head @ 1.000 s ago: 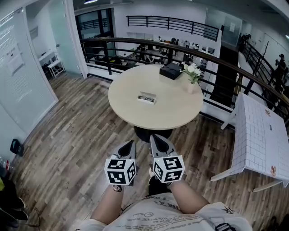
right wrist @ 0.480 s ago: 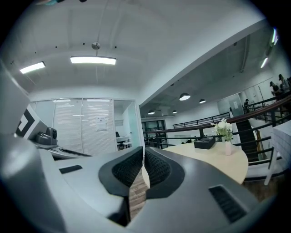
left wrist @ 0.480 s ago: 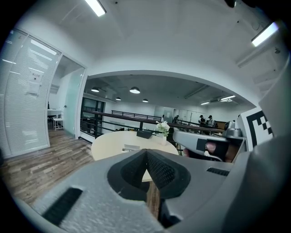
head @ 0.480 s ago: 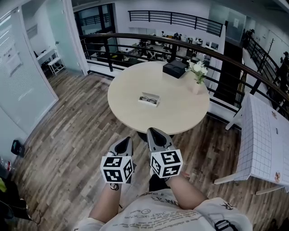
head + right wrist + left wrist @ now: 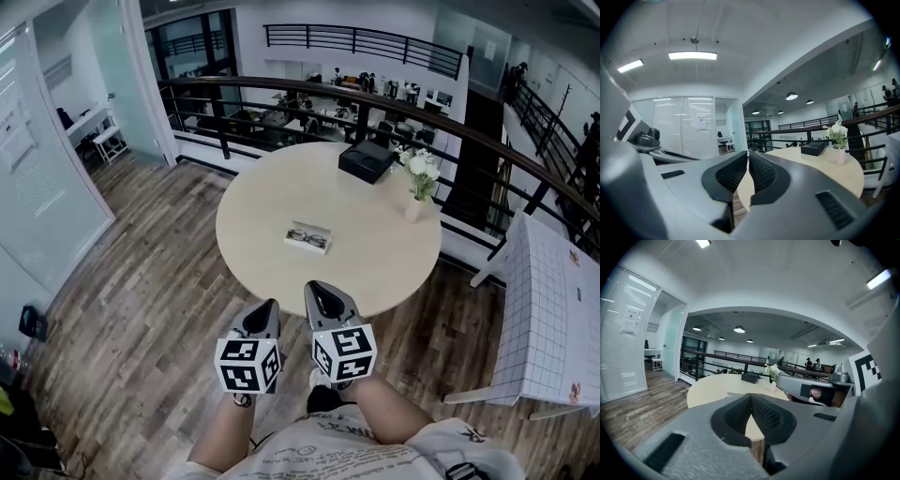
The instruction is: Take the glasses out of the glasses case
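White glasses case (image 5: 308,238) open, long axis roughly left-right.

The glasses (image 5: 310,240) in the case (image 5: 291,233) are being shown too small for details to be told. The foot of the table (image 5: 272,197) is being hidden under its top. The forearms (image 5: 225,436) are being cut off by the lower edge.

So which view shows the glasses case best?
The head view: the glasses case lies open on the round table, seen whole from above. The left gripper view shows at most a sliver; the right gripper view shows none of it.
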A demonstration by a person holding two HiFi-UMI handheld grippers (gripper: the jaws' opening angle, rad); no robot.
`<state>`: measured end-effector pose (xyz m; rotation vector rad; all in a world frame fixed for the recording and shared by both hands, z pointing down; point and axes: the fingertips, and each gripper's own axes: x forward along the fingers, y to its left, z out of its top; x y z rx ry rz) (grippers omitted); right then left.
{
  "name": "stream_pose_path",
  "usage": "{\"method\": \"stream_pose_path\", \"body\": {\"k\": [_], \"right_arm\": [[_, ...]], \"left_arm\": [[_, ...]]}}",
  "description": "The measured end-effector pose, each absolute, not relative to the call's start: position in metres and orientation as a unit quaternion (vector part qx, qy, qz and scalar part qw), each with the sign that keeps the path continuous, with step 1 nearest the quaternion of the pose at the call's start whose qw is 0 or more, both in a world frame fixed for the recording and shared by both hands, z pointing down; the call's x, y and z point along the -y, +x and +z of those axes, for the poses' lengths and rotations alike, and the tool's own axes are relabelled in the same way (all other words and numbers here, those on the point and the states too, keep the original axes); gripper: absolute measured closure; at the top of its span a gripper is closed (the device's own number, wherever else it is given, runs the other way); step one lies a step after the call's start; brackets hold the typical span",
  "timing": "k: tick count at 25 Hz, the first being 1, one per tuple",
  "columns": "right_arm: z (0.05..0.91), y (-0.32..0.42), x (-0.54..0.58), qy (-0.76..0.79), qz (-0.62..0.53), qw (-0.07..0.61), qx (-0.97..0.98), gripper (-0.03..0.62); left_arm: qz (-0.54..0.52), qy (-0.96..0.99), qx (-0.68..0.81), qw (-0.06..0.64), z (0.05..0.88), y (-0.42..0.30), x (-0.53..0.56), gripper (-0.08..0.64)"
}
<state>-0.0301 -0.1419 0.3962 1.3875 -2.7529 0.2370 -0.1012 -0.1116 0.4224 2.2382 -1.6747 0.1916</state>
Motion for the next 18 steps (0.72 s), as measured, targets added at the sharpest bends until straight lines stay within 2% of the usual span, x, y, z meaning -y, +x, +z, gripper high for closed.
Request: {"method": "stream_pose_path", "body": {"k": [18], "right_arm": [[0.463, -0.018, 0.275, 0.44, 0.092, 0.062, 0.891, 0.575]], "left_arm": [[0.09, 0.79, 0.583, 0.166, 0.462, -0.086, 0.247, 0.548]]}}
